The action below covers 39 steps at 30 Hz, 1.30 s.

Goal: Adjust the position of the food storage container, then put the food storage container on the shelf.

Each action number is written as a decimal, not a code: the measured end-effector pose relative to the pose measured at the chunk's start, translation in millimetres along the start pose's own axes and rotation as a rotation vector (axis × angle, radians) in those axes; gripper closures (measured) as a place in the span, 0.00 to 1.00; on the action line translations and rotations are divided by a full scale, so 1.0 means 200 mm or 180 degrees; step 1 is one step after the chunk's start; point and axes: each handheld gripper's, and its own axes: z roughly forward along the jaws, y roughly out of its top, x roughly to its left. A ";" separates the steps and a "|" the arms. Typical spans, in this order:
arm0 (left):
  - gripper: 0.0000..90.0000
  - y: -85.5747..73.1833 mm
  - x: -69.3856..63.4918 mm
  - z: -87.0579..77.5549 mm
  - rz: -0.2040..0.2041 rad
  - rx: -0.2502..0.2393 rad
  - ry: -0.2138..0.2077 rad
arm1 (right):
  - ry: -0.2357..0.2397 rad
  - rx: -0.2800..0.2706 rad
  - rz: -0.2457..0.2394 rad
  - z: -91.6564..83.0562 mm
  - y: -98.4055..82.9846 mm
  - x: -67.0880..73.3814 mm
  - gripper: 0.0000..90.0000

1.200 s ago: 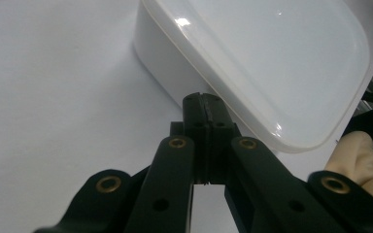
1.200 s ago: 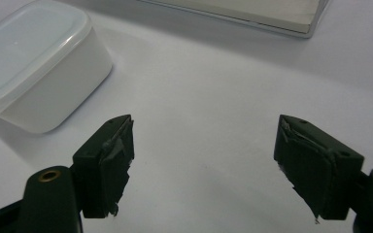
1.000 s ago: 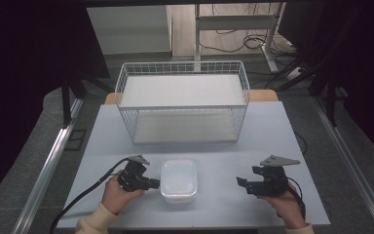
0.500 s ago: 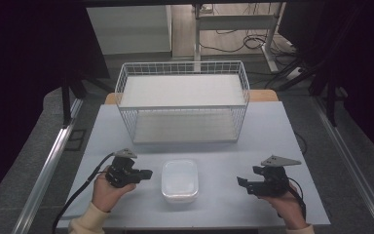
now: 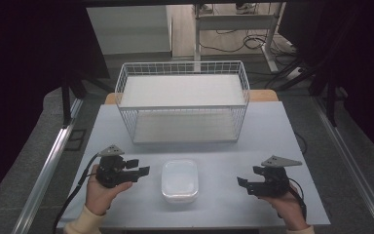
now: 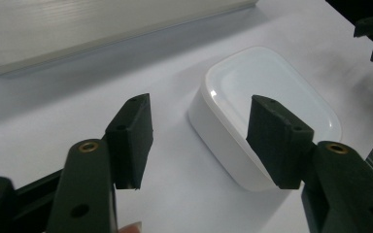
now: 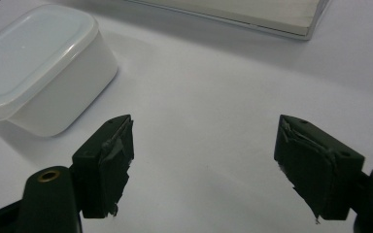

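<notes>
A white lidded plastic container [image 5: 179,180] lies on the pale table [image 5: 272,131], near its front edge and between my two grippers. My left gripper [image 5: 140,166] hovers just left of it and points at it without touching. Its jaws have just been opening and stand open with nothing between them. In the left gripper view the open left gripper [image 6: 204,138] frames the container [image 6: 272,82] lying a little ahead. My right gripper [image 5: 242,183] is open to the right of the container with a gap between. The right gripper view has the open right gripper [image 7: 204,165] over bare table, with the container [image 7: 39,63] at upper left.
A white wire basket [image 5: 182,106] with a pale board floor stands at the back middle of the table. Its base edge [image 7: 252,12] crosses the top of the right gripper view. Dark floor, cables and a metal rail [image 5: 48,165] surround the table.
My left gripper has drawn back to the left from the container's left edge and lifted a little, and its jaws have gone from shut to open. The right gripper and the container stayed put.
</notes>
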 end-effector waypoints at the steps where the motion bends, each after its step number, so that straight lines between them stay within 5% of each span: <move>1: 0.45 0.00 0.00 0.00 -0.0011 -0.0003 0.0012 | 0.0005 -0.0005 0.0007 0.00 0.00 0.00 0.24; 17: 0.38 0.03 0.01 0.02 -0.0243 -0.0031 -0.0248 | 0.0168 -0.0199 0.0062 0.02 0.11 0.06 0.22; 39: 0.36 0.07 -0.01 0.13 -0.0434 0.0105 -0.0450 | 0.0621 0.0096 0.0287 0.28 0.32 0.26 0.25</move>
